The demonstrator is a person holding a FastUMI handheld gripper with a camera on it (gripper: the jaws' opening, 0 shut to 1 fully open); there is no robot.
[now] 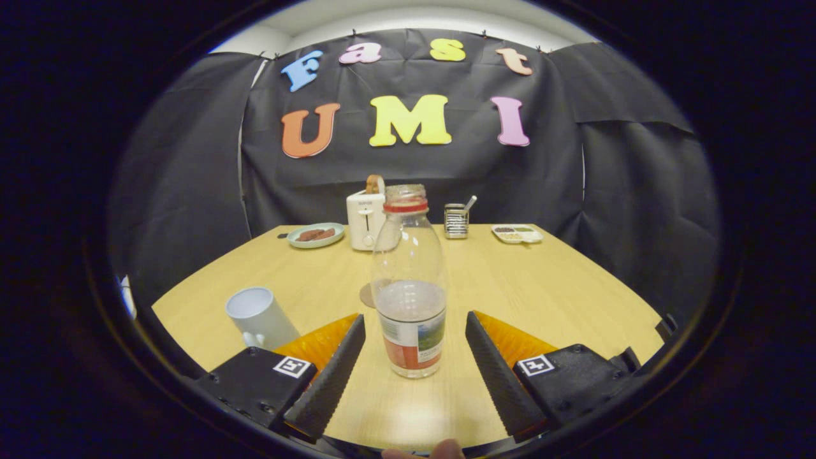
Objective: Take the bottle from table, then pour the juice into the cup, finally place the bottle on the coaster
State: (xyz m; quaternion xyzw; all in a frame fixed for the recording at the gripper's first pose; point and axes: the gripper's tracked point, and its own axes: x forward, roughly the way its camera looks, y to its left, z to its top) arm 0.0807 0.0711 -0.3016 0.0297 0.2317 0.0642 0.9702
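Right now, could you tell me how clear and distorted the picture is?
Gripper view: fisheye bends the table edges; the bottle stands sharp and evenly lit between the open gripper fingers, untouched; the toaster beyond looks softer; no strong glare.

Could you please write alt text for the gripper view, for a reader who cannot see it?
A clear bottle stands upright on a wooden table between the open gripper fingers, untouched. A white cup stands beside one finger; a coaster lies just behind the bottle.
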